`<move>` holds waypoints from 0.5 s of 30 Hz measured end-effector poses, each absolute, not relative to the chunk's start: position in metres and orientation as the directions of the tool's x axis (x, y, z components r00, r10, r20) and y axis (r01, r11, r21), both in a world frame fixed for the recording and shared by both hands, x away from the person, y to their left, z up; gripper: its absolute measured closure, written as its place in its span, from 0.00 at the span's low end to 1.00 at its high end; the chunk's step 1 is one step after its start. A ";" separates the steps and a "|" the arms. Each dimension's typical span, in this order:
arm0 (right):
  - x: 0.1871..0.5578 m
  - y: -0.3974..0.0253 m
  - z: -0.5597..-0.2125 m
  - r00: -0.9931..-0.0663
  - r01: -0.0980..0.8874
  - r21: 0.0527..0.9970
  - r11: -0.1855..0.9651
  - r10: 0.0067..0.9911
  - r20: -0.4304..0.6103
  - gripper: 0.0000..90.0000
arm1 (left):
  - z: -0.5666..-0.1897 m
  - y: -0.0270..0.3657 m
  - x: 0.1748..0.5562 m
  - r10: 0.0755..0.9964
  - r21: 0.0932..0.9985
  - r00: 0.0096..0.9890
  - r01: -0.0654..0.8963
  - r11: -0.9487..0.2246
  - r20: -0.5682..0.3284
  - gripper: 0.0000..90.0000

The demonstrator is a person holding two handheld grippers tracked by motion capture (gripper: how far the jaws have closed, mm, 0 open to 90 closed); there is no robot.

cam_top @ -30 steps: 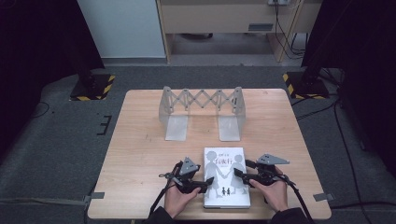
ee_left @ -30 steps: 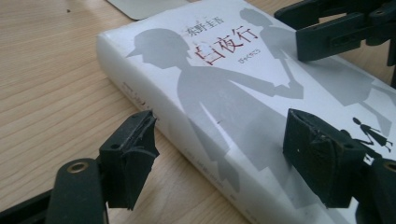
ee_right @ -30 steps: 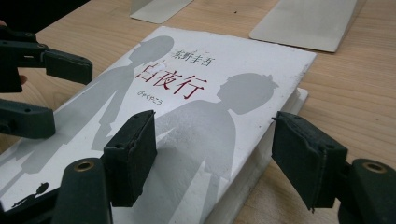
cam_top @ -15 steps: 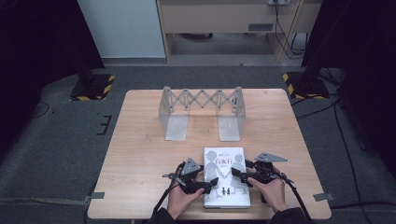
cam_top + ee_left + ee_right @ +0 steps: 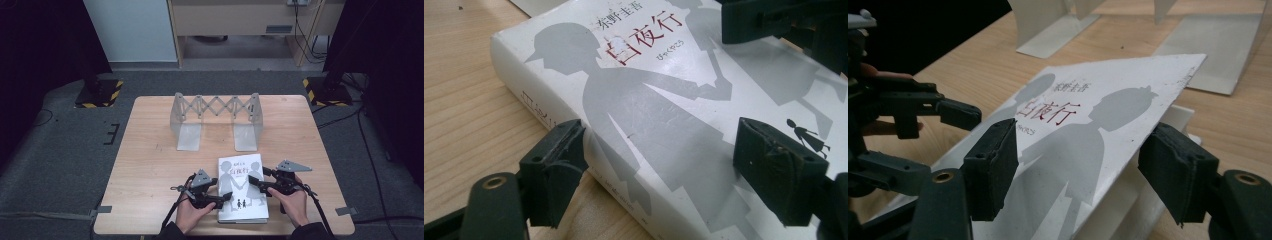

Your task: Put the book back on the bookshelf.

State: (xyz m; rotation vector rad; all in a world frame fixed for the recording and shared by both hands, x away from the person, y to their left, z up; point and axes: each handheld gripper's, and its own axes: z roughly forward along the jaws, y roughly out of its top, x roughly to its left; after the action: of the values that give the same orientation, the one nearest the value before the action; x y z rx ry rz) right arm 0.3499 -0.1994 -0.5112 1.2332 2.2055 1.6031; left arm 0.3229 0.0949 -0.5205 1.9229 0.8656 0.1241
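A white book with grey silhouettes on its cover lies flat near the table's front edge. My left gripper is open over the book's left side. In the left gripper view, one jaw stands beside the spine and the other over the cover of the book. My right gripper is open at the book's right side. In the right gripper view, the front cover of the book is raised a little off the pages, with a jaw on either side. The left gripper shows farther off.
A grey metal expanding book rack stands upright at the back middle of the wooden table, its two flat base plates pointing toward the book. Bare wood lies left and right of the book. Dark floor surrounds the table.
Both grippers have edged slightly inward over the book. The book has stayed in place.
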 end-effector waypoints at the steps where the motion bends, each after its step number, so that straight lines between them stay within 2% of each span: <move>1: 0.350 -0.199 -0.511 -0.651 0.524 0.846 0.091 0.684 0.330 0.36 | -0.520 0.095 0.323 0.616 0.816 0.740 0.515 -0.261 -0.270 0.23; 8: 0.352 -0.197 -0.506 -0.657 0.524 0.849 0.075 0.670 0.346 0.42 | -0.519 0.098 0.324 0.613 0.816 0.743 0.514 -0.263 -0.270 0.24; 9: 0.350 -0.196 -0.504 -0.665 0.523 0.848 0.083 0.662 0.345 0.47 | -0.518 0.099 0.324 0.615 0.818 0.744 0.509 -0.267 -0.261 0.24; 12: 0.347 -0.195 -0.504 -0.667 0.546 0.833 0.094 0.650 0.364 0.53 | -0.517 0.103 0.326 0.628 0.813 0.736 0.513 -0.275 -0.252 0.26; 15: 0.346 -0.195 -0.506 -0.656 0.568 0.819 0.083 0.646 0.390 0.55 | -0.517 0.106 0.327 0.638 0.811 0.731 0.513 -0.280 -0.242 0.27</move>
State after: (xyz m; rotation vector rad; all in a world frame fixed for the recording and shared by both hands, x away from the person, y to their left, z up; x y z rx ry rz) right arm 0.3455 -0.1950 -0.5061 1.2685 2.2573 1.6470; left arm 0.3270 0.1061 -0.5174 1.9460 0.8810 0.1585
